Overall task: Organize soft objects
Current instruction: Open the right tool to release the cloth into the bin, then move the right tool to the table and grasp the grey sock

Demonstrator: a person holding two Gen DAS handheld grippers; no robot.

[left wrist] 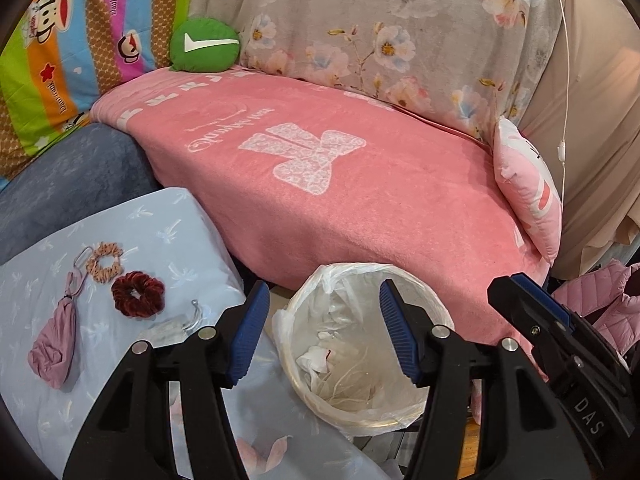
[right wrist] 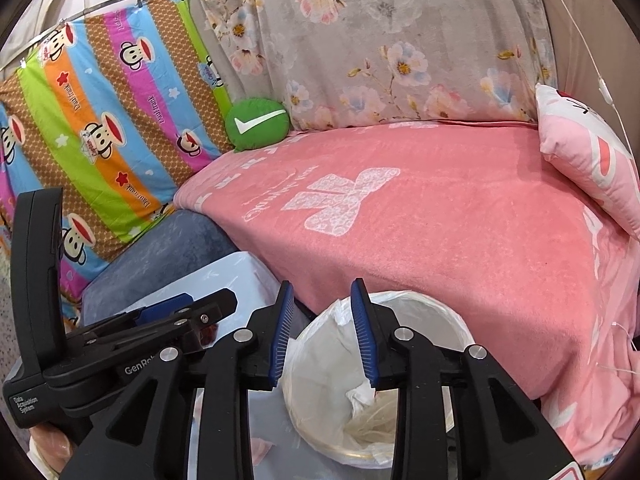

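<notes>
1. Looking along the left gripper (left wrist: 324,332), its jaws are spread wide and hold nothing. They hang over a bin (left wrist: 360,344) lined with a white bag; crumpled paper lies in the bottom.
2. Left of the bin, a pale blue cushion (left wrist: 168,232) carries the soft things: a tan scrunchie (left wrist: 105,262), a dark red scrunchie (left wrist: 138,294) just beside it, and a mauve pouch (left wrist: 54,350) nearer the edge. A clear hook (left wrist: 176,320) lies close to the red scrunchie.
3. Beyond them a pink blanket (left wrist: 360,200) covers the seat. A green pillow (left wrist: 204,43) sits at its far left corner, and a pink pillow (left wrist: 528,188) leans at its right end. The right gripper's tip shows at the lower right.
4. From the right wrist, the right gripper (right wrist: 324,328) also has its jaws apart and empty, above the bin (right wrist: 432,320).
5. The left gripper (right wrist: 180,312) reaches in from the left, over the blue cushion (right wrist: 224,276); the scrunchies and pouch are hidden behind it.
6. The green pillow (right wrist: 258,122) and pink pillow (right wrist: 588,148) rest at opposite ends of the blanket (right wrist: 460,220).
</notes>
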